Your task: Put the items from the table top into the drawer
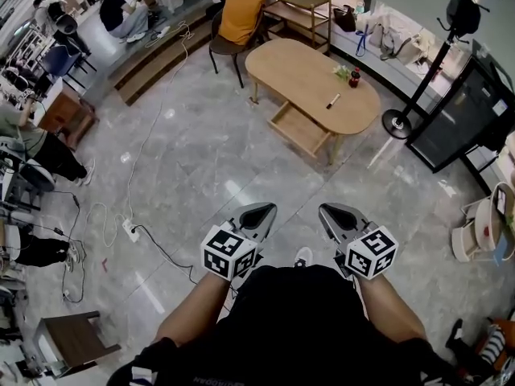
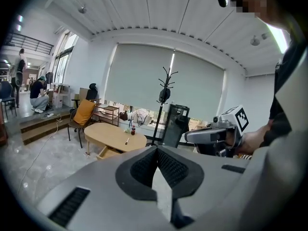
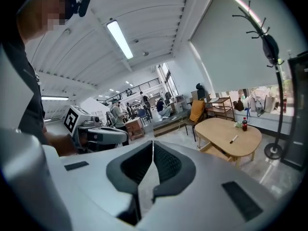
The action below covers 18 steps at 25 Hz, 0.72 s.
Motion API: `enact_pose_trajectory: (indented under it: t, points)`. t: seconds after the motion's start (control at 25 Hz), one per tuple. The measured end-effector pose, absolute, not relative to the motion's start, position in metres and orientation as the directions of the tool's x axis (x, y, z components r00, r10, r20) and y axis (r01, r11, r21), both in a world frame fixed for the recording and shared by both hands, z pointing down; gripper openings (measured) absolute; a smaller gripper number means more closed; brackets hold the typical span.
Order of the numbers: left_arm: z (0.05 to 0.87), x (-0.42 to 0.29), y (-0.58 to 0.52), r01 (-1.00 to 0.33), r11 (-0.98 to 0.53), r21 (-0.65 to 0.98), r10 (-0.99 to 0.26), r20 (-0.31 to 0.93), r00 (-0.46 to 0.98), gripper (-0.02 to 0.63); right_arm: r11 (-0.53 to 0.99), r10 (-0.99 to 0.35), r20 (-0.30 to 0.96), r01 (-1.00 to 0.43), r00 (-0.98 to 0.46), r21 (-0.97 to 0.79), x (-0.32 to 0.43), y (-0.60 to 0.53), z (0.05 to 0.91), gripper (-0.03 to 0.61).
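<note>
Head view: the left gripper (image 1: 259,209) and right gripper (image 1: 331,209) are held side by side close to the person's body, well apart from the table (image 1: 298,71). A marker (image 1: 332,100) lies on the tabletop and a bottle (image 1: 355,77) stands there. The drawer (image 1: 299,129) beneath is pulled out.

Left gripper view: jaws clenched tip to tip, nothing between them.

Right gripper view: jaws likewise clenched and empty, with the table far ahead.

table (image 1: 299,69) ahead, well apart from left gripper (image 1: 259,213) and right gripper (image 1: 336,215) held side by side; bottle (image 1: 355,77) and marker (image 1: 332,100) on tabletop, bottle behind marker; drawer (image 1: 299,128) juts from under table's near side; chair (image 1: 236,22) behind table's left end; coat stand (image 1: 434,59) right of table
</note>
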<state>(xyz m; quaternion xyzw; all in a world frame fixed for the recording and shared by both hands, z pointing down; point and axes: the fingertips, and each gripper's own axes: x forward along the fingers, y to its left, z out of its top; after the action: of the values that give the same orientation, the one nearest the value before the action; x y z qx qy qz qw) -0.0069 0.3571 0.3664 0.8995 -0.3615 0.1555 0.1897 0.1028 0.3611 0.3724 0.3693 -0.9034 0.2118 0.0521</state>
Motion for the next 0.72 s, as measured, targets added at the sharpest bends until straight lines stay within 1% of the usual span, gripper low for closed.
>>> enact_pose_trajectory:
  t: [0.16, 0.36, 0.72]
  points:
    - [0.376, 0.008, 0.324, -0.726, -0.652, 0.22, -0.598, 0.44, 0.67, 0.002, 0.632, -0.64, 0.268, -0.692, -0.72, -0.349, 0.122, 0.328, 0.384, 0.005]
    - [0.386, 0.024, 0.309, -0.711, -0.668, 0.219, -0.556, 0.487, 0.673, 0.002, 0.642, -0.61, 0.274, -0.667, -0.743, -0.378, 0.128, 0.319, 0.392, 0.005]
    - [0.399, 0.04, 0.261, -0.67, -0.712, 0.21, -0.501, 0.516, 0.695, 0.002, 0.574, -0.65, 0.298, -0.709, -0.699, -0.41, 0.148, 0.278, 0.413, 0.005]
